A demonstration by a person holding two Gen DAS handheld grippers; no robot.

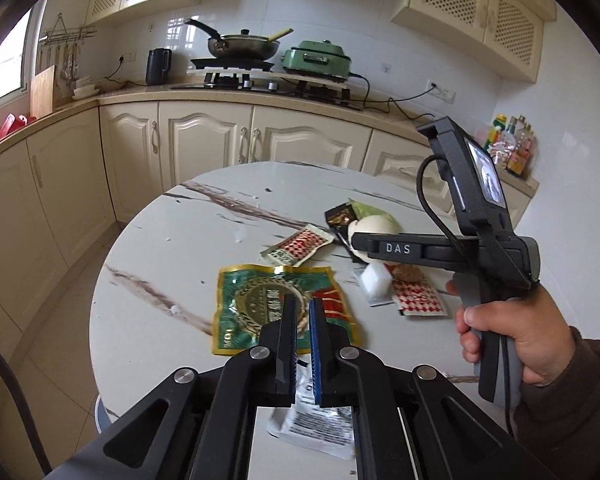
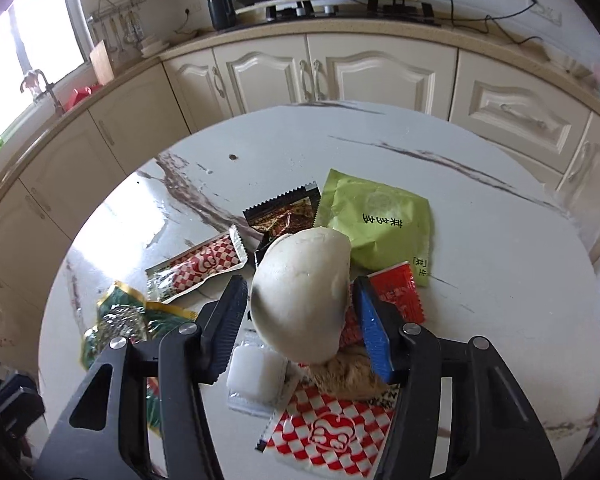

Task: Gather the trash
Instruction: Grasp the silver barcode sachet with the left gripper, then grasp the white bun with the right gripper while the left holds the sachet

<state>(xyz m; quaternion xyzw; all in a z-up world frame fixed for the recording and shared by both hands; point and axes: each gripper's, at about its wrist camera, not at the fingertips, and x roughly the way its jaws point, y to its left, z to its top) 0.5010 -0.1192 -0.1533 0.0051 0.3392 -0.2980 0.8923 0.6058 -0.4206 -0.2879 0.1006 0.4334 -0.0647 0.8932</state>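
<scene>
Snack wrappers litter a round marble table [image 1: 204, 248]. My left gripper [image 1: 304, 312] hovers over a green and gold foil bag [image 1: 260, 304], jaws nearly closed with a narrow gap; a white printed wrapper [image 1: 312, 424] shows between the fingers lower down, and I cannot tell if it is gripped. My right gripper [image 2: 300, 300] has its jaws on either side of a pale round bun-like piece [image 2: 300, 296], also seen in the left wrist view [image 1: 374, 228]. Around it lie red-checked wrappers [image 2: 332, 432], a light green packet [image 2: 380, 224], a dark wrapper [image 2: 284, 216] and a white block [image 2: 252, 376].
Cream kitchen cabinets [image 1: 204, 140] curve behind the table. The counter holds a stove with a wok [image 1: 244, 44], a green cooker [image 1: 318, 60] and a black kettle [image 1: 158, 66]. Bottles [image 1: 512, 144] stand at the right. Tiled floor lies left of the table.
</scene>
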